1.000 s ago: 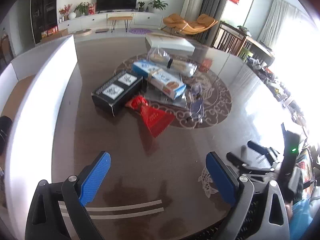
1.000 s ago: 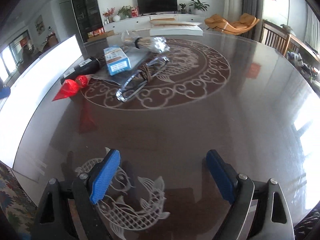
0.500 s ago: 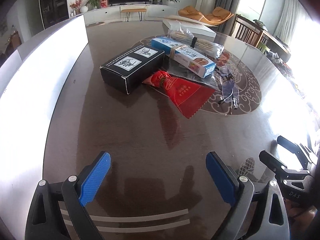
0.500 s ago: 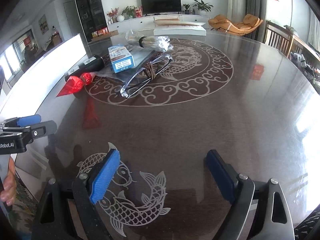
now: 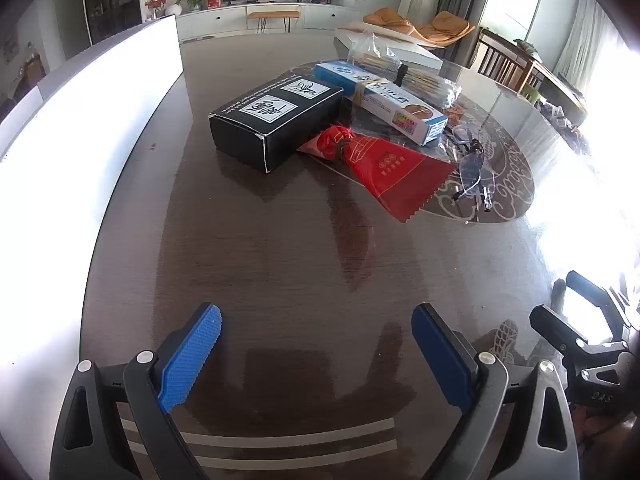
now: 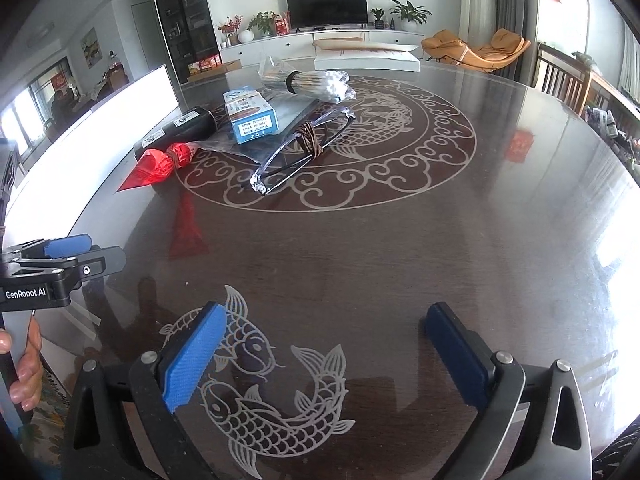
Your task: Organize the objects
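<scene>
On the dark table lie a black box point(image 5: 276, 120) point(image 6: 176, 130), a red packet point(image 5: 384, 164) point(image 6: 160, 162), a blue-and-white carton point(image 5: 384, 98) point(image 6: 250, 116), clear glasses point(image 5: 472, 168) point(image 6: 300, 148) tied with a brown band, and a clear bag of sticks point(image 5: 404, 72) point(image 6: 316, 80). My left gripper point(image 5: 316, 348) hangs open over bare table, well short of the black box. My right gripper point(image 6: 324, 352) is opening wide over the etched fish, with nothing between its fingers. In the right wrist view the left gripper point(image 6: 60, 256) shows at the left edge.
A white flat box point(image 6: 368, 58) sits at the table's far edge. A bright white panel point(image 5: 80, 128) runs along the table's left side. A hand point(image 6: 22, 364) grips the left tool's handle. Chairs point(image 6: 560, 80) stand at the right beyond the table.
The left gripper has come down and swung toward the pile, which now looms larger. The right gripper's fingers have spread wider. The left tool has entered the right wrist view.
</scene>
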The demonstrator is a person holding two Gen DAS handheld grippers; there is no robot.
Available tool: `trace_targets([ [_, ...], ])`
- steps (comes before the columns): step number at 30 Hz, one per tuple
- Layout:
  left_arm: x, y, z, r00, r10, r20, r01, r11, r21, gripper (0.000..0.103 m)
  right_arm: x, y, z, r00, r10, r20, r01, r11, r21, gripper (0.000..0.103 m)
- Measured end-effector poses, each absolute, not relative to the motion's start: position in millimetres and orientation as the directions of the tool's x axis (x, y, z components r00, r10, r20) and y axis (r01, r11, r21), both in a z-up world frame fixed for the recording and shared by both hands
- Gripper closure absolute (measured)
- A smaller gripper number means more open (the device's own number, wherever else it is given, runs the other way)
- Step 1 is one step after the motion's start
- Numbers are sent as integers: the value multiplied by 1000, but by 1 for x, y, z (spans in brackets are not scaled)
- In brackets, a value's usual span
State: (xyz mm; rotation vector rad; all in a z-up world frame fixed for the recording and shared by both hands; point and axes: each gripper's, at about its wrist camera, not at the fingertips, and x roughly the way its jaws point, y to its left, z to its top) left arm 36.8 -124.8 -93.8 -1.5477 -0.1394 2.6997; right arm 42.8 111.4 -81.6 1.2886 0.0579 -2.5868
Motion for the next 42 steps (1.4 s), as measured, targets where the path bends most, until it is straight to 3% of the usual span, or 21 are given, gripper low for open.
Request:
trace_targets([
  [13,34,-122,-99,-486,-14,-874,18,-1000,6,6,44,103,-86,-580,-160,-799,261,-965,4,0],
  [17,34,-128,-100,-488,-19,-873,29,-1000,5,6,44,103,-87,-582,-156,-798,262,-965,-3,0],
  [20,32,-135,-102,-480,-28,-877,47,-999,6,0,44,103,-87,-584,-156,-797,262,-965,-3,0],
  [42,26,-147,-103,-481,-33,-876,57,-998,7,0,46,102,-89,-603,-159,-782,267,-964,-10,0],
])
